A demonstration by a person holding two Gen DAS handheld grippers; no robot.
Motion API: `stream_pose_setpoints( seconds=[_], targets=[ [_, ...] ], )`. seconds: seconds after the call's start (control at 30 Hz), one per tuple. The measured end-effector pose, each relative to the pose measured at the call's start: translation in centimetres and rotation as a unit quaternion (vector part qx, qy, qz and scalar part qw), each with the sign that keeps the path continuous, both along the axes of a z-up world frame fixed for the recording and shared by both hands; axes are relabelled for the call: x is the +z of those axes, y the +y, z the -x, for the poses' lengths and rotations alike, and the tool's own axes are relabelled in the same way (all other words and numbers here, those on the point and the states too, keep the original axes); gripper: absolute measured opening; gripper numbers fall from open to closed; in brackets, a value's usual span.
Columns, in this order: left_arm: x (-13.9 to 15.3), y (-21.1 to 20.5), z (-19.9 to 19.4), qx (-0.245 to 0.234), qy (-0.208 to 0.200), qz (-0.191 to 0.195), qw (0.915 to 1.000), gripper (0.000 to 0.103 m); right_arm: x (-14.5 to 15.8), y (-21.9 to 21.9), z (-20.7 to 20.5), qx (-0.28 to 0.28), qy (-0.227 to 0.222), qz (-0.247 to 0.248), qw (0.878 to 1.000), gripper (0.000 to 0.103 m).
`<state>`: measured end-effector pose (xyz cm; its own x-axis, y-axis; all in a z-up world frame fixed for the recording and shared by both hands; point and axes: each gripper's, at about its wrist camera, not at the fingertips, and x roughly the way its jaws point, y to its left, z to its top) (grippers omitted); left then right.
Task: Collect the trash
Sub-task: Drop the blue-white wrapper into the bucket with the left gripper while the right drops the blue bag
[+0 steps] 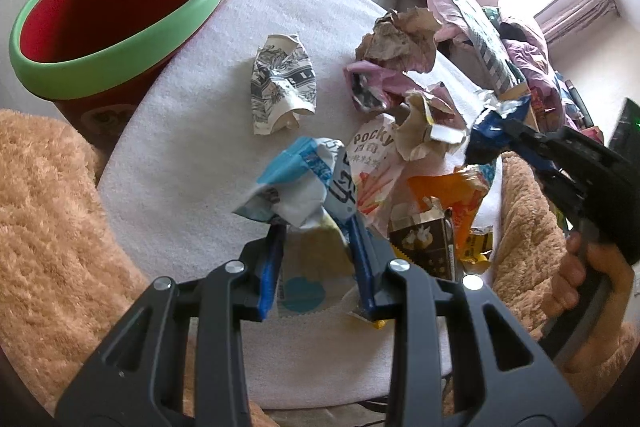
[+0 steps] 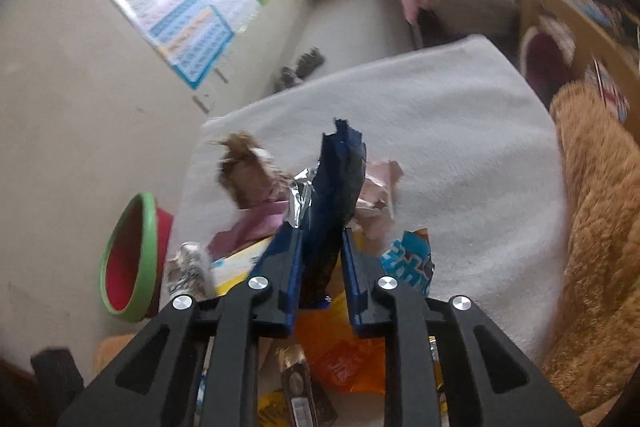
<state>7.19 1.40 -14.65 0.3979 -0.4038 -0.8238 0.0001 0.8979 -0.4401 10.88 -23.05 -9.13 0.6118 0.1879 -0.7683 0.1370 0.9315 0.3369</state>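
Gripping a crumpled blue-and-white wrapper, the left gripper is held above the white cloth, its pads pressed on the wrapper's sides. Ahead and to its left, the red bin with a green rim is seen beside the cloth, its mouth open. Straight ahead, a crumpled printed paper lies alone on the cloth. To its right, a heap of trash is piled: a Pocky pack, an orange wrapper and brown crumpled paper. The right gripper is closed on a dark blue wrapper, which is lifted clear of the heap and stands up between the fingers. A hand is seen on that gripper's handle.
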Motion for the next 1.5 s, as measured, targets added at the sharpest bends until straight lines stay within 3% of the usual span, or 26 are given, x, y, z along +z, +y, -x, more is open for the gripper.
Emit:
stream_pose_setpoints(
  seconds=[0.2,0.4,0.73,0.9,1.13,1.5],
  targets=[
    [0.6,0.6,0.4,0.006,-0.015,0.013,0.9998,0.031,2.9,2.6,1.3,0.046,-0.04,-0.005,0.998,0.016],
    [2.7,3.0,-0.1,0.032,-0.052,0.014,0.998,0.031,3.9,6.0,1.0,0.097,-0.046,-0.009,0.994,0.016],
    [5.6,12.6,-3.4,0.128,-0.088,0.005,0.9878,0.031,3.1,11.1,-1.6,0.148,-0.022,-0.008,0.989,0.015],
    [6.9,16.2,-4.8,0.157,-0.102,-0.023,0.982,0.031,3.0,14.8,-2.9,0.182,-0.02,-0.009,0.983,0.015],
    [6.0,18.6,-6.5,0.175,-0.087,-0.077,0.9777,0.031,3.3,20.9,-6.0,0.218,-0.033,-0.003,0.975,0.015],
    [5.1,20.0,-8.3,0.19,-0.069,-0.088,0.9753,0.031,3.1,26.8,-10.3,0.223,-0.043,0.018,0.974,0.015]
  ],
)
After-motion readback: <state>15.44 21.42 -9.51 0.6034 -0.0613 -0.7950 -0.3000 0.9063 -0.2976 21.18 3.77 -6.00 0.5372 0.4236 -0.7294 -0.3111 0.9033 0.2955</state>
